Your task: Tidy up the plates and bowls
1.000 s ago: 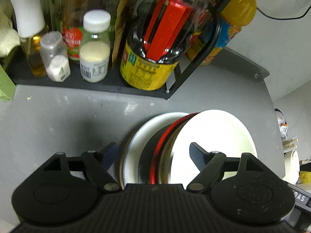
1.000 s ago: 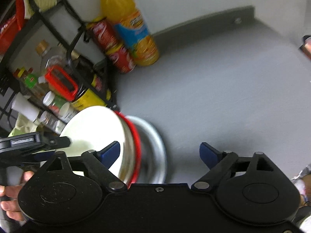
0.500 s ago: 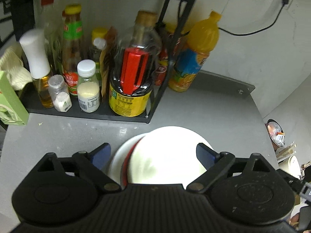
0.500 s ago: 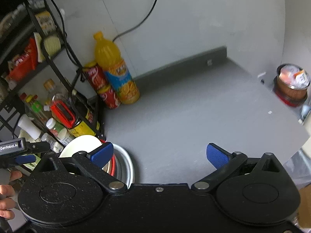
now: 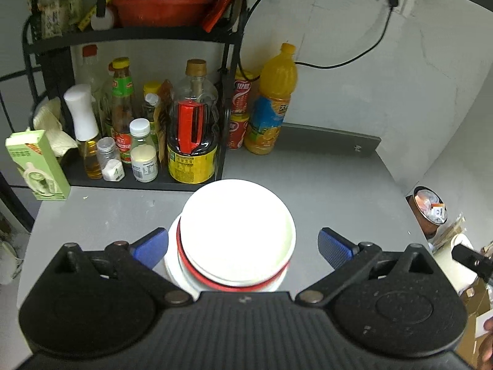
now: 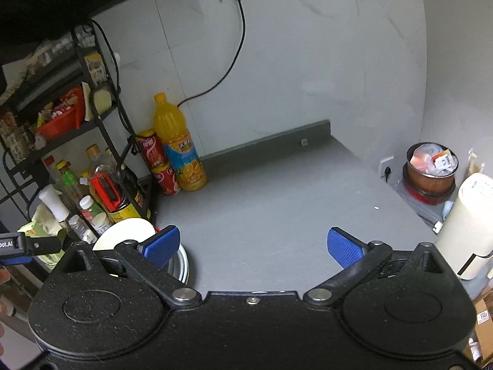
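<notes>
A stack of dishes stands on the grey counter: a white plate on top, a red-rimmed dish under it, and a wider white plate at the bottom. My left gripper is open and empty, held high above the stack, with its fingers either side of it in the view. In the right wrist view the stack shows at the lower left with a metal rim beneath. My right gripper is open and empty, high over bare counter to the stack's right.
A black rack behind the stack holds sauce bottles, a big soy bottle and a red bowl. An orange juice bottle and red cans stand beside it. A green carton is at left. A full bin and white cylinder lie past the right edge.
Both grippers have risen and pulled back from the stack, so the views widened. The dishes now sit level and stacked; one second ago they looked tilted and close between the fingers.
</notes>
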Demonstrator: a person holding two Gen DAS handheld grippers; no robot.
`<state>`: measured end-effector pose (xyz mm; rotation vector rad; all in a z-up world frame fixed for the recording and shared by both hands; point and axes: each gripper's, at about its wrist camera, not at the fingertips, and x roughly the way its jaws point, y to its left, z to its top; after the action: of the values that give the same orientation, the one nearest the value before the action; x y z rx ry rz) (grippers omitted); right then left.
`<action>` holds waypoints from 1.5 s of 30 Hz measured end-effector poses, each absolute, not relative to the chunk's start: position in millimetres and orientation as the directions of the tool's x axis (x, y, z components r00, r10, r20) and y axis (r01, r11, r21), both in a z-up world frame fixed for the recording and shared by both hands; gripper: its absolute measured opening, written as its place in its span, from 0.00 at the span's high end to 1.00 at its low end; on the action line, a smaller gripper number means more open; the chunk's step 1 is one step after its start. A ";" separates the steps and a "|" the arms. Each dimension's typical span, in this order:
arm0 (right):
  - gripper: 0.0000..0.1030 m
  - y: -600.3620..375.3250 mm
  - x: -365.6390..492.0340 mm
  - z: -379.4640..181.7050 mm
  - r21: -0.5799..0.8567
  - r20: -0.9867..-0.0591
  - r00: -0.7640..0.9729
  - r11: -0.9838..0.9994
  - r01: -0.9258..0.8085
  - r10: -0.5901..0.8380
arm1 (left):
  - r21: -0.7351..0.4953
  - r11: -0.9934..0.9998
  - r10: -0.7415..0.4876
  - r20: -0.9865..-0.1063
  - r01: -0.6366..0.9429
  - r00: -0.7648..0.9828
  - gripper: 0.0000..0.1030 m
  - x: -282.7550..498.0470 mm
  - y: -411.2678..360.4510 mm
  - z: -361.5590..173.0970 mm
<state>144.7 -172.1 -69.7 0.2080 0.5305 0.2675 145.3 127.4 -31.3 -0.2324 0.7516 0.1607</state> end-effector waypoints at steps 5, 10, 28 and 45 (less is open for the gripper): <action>0.00 -187.2 122.5 -69.8 0.254 -0.455 0.836 0.945 -0.208 0.307 | -0.118 0.969 0.083 -0.672 -0.217 0.736 0.01 109.6 108.0 -24.7; 0.00 -196.5 103.0 -72.2 0.247 -0.459 0.839 0.949 -0.195 0.292 | -0.102 0.977 0.075 -0.657 -0.187 0.750 0.01 82.2 89.5 -23.8; 0.00 -202.9 31.5 -82.0 0.207 -0.446 0.872 0.971 -0.117 0.200 | -0.106 0.991 -0.003 -0.613 -0.079 0.790 0.01 13.3 60.9 -29.0; 0.00 -177.1 -7.0 -103.0 0.111 -0.459 0.878 0.989 -0.094 0.135 | -0.096 0.994 -0.018 -0.591 -0.049 0.806 0.01 -22.7 69.9 -41.4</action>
<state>-7.0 -177.1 -103.0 0.0862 0.4846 0.1194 -22.7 69.9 -41.4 -0.1089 0.6329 0.0168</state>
